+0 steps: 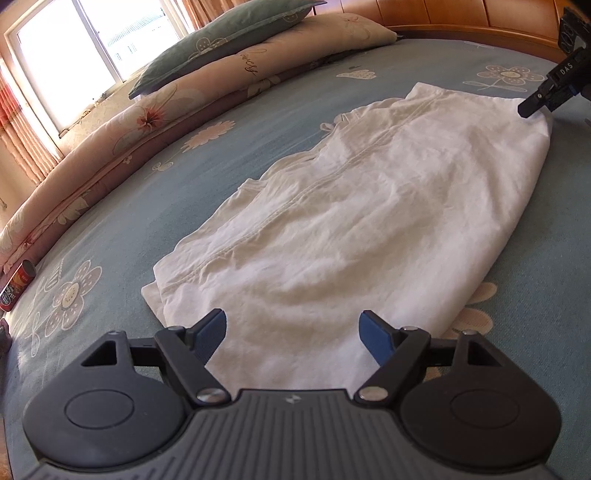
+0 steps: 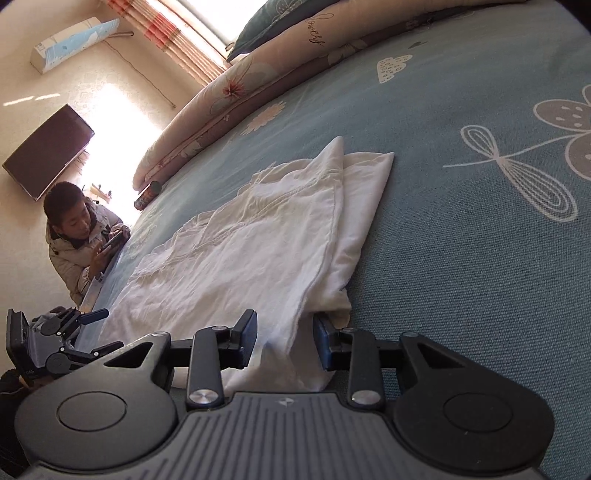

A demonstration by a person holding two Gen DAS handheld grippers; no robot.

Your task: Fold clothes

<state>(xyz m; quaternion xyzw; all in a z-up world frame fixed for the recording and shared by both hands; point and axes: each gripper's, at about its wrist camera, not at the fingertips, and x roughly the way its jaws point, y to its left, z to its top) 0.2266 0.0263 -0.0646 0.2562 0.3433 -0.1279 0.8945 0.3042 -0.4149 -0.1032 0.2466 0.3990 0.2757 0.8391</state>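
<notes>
White garment (image 1: pixel 351 206) lengthwise between left tool (image 1: pixel 293 338) and right tool (image 2: pixel 284 332)

Home bedroom: bed (image 1: pixel 110 229) under flowered blue sheet, pillows (image 1: pixel 221 40) ahead of claw, curtained window (image 1: pixel 74 55), wall TV (image 2: pixel 48 151).

Bed cover (image 1: pixel 110 229): blue-green, printed with pale flowers, filling most of both views.
Quilt (image 1: pixel 110 133): folded, beige with floral print, lying along the far edge of the bed.
Pillow (image 1: pixel 221 37): grey-green, resting on the quilt.
Headboard (image 1: pixel 461 18): orange-brown wood, panelled.
Window (image 1: pixel 85 48): large, white-framed, very bright.
Curtains (image 2: pixel 173 33): red and beige striped, beside the window.
Wall (image 2: pixel 33 122): cream, lit by a sun patch.
Air conditioner (image 2: pixel 74 40): white, mounted high.
Television (image 2: pixel 48 151): dark, wall-mounted.
</notes>
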